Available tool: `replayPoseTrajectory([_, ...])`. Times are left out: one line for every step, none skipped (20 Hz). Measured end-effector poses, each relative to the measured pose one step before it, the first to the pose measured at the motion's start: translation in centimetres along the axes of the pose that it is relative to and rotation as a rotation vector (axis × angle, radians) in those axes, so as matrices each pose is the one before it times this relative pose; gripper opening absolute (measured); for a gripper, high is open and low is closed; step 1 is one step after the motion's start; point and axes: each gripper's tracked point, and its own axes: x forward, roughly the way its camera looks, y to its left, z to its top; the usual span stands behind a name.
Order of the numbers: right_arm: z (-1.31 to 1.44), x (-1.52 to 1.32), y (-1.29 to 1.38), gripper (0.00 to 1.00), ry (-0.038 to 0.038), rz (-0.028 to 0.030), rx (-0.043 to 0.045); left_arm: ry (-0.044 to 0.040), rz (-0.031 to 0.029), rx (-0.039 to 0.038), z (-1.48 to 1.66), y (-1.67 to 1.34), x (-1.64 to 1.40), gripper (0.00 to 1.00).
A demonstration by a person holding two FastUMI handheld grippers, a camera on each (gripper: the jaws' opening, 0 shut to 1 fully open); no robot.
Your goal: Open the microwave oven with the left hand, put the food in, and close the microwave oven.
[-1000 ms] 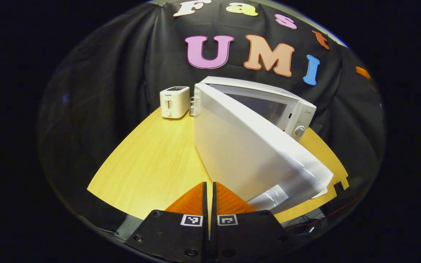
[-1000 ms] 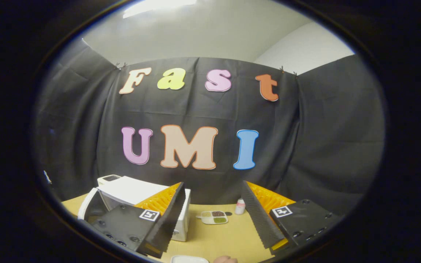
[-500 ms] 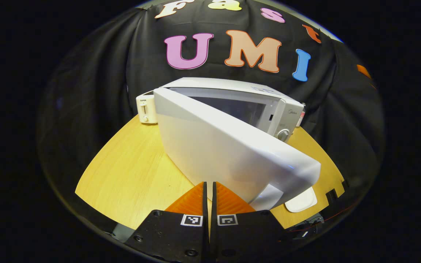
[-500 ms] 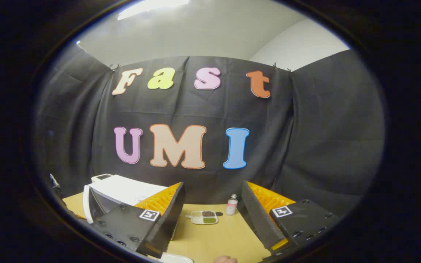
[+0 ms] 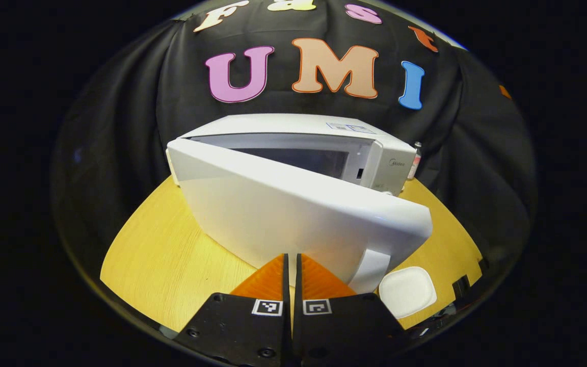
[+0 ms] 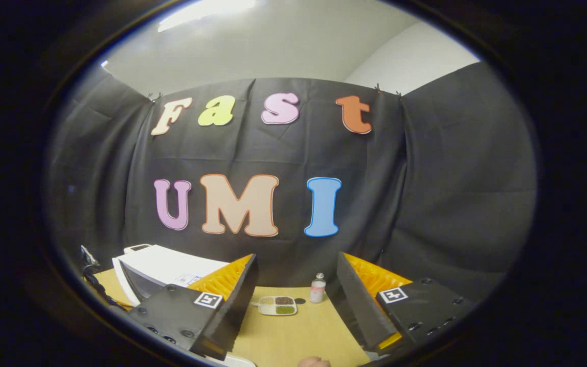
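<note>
The left claw (image 5: 292,267) sits low over the near edge of the table (image 5: 171,255), its two orange fingers (image 5: 268,278) pressed flat together with only a thin dark slit between them and nothing caught in it. Straight ahead of those fingers, and just beyond their tips, stands the microwave (image 5: 375,158) with its door (image 5: 293,219) swung partly out toward the claw. The door's free edge lies ahead and to the right of the claw, with the pale handle strip (image 5: 370,270) running down it just right of the right finger; whether the finger touches it I cannot tell. Behind the door the dark opening of the oven shows. Low to the right of the claw, beside the handle, a white dish (image 5: 407,290) lies on the table. A small bottle (image 5: 416,159) stands past the microwave's far right corner.

The right claw (image 6: 297,295) is held higher, its fingers (image 6: 227,285) spread wide apart and empty. Between them, farther off on the table, lie a small divided tray (image 6: 275,305) with dark and green fillings and the bottle (image 6: 317,288) just right of it. Ahead and to the left of this claw is the microwave (image 6: 161,265), partly hidden by the left finger. At the bottom edge, below the gap, a bit of a hand (image 6: 314,362) peeks in.
</note>
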Motion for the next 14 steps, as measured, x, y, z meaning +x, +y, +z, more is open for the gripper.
replayPoseTrajectory([0.193, 0.587, -0.063, 0.95, -0.00273, 0.00168, 0.00387, -0.00592, 0.00485, -0.00259, 0.388, -0.070, 0.425, 0.00])
replayPoseTrajectory([0.018, 0.135, -0.377, 0.95, 0.00093, 0.00187, 0.00173, -0.00275, 0.00567, 0.00121, 0.320, -0.105, 0.362, 0.00])
replayPoseTrajectory([0.067, 0.101, -0.385, 0.95, -0.00184, -0.00015, 0.00072, -0.00312, 0.00427, 0.00169, 0.286, -0.136, 0.479, 0.00])
replayPoseTrajectory([0.109, 0.055, -0.493, 0.95, -0.00293, -0.00144, 0.00060, -0.00248, 0.00237, 0.00277, 0.299, -0.182, 0.391, 0.00])
replayPoseTrajectory([0.115, 0.048, -0.459, 0.95, -0.00008, -0.00150, 0.00150, -0.00278, 0.00275, 0.00351, 0.244, -0.155, 0.361, 0.00])
replayPoseTrajectory([0.109, 0.048, -0.320, 0.95, -0.00240, 0.00018, 0.00585, -0.00415, 0.00354, 0.00192, 0.365, -0.132, 0.338, 0.00])
replayPoseTrajectory([0.107, 0.018, -0.297, 0.95, -0.00111, 0.00239, 0.00605, -0.00547, 0.00270, -0.00021, 0.304, -0.271, 0.440, 0.00])
replayPoseTrajectory([0.093, 0.056, -0.335, 0.85, -0.00122, 0.00046, 0.00185, -0.00631, 0.00046, -0.00111, 0.367, -0.316, 0.411, 0.00])
replayPoseTrajectory([0.053, 0.039, -0.283, 0.85, 0.00005, 0.00220, -0.00237, -0.00534, 0.00013, -0.00066, 0.321, -0.336, 0.363, 0.00])
replayPoseTrajectory([-0.010, 0.027, -0.275, 0.85, 0.00130, 0.00223, -0.00432, -0.00379, 0.00109, 0.00120, 0.355, -0.271, 0.382, 0.00])
replayPoseTrajectory([-0.021, 0.034, -0.220, 0.85, 0.00243, 0.00193, -0.00270, -0.00212, -0.00076, 0.00347, 0.227, -0.301, 0.508, 0.00])
replayPoseTrajectory([-0.019, 0.102, -0.070, 0.85, 0.00180, 0.00360, 0.00131, -0.00389, -0.00093, 0.00397, 0.305, -0.301, 0.422, 0.00])
replayPoseTrajectory([0.043, 0.035, -0.053, 0.85, 0.00197, 0.00399, 0.00340, -0.00970, -0.00150, 0.00322, 0.473, -0.246, 0.351, 0.02])
replayPoseTrajectory([-0.047, 0.071, -0.109, 0.85, 0.00208, 0.00490, 0.00247, -0.00719, 0.00018, 0.00217, 0.368, -0.213, 0.483, 0.00])
